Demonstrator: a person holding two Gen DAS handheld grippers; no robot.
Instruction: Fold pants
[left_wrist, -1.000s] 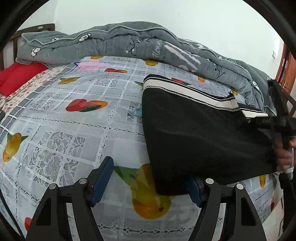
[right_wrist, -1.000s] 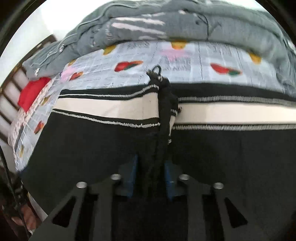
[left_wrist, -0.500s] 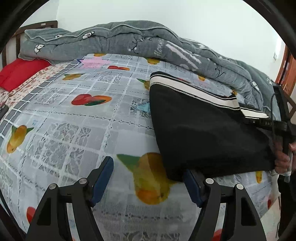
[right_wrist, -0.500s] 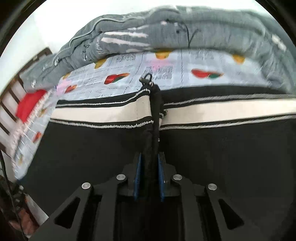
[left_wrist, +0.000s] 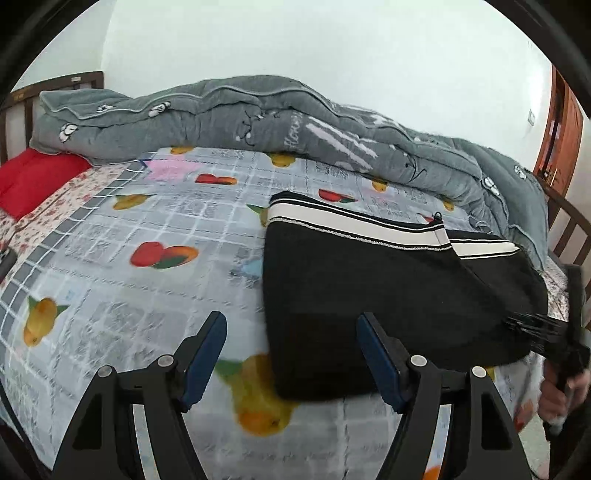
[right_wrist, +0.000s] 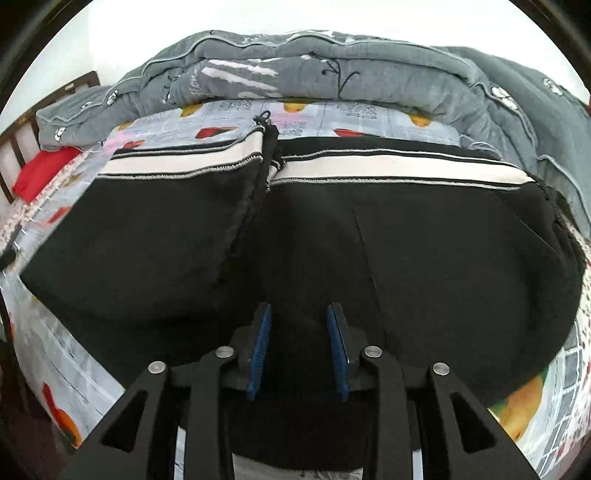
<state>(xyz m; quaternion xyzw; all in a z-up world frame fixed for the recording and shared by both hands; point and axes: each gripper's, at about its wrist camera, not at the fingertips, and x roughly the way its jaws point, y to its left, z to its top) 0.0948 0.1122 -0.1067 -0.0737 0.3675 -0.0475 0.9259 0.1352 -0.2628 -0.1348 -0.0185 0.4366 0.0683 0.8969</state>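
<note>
Now the right gripper (right_wrist: 298, 350) has let go: half a second ago its blue pads were pinched on a ridge of black cloth, and now the jaws stand apart with dark fabric lying loose between and beneath them, gripping nothing. The pants (left_wrist: 388, 295) lie on the bed (left_wrist: 147, 266), folded into a compact black block on the near right part of the fruit-print sheet, the white-striped band running along the far edge. In the right wrist view the two striped edges (right_wrist: 266, 162) meet at a seam with a small drawstring loop poking up there, so one layer appears to be laid over the other.

The left gripper (left_wrist: 291, 356) hangs above the sheet just beside the block's near left corner, jaws spread wide and empty; its right finger overlaps the cloth's edge in the picture, though whether it touches cannot be told.

By my reading, the release means this fold has been set down, and the task is well along; what remains is likely one more fold or a smoothing pass.

No containers show in either view. A grey quilt (left_wrist: 258, 114) is heaped along the far side of the bed, with a red pillow (left_wrist: 33, 181) at the left.
</note>
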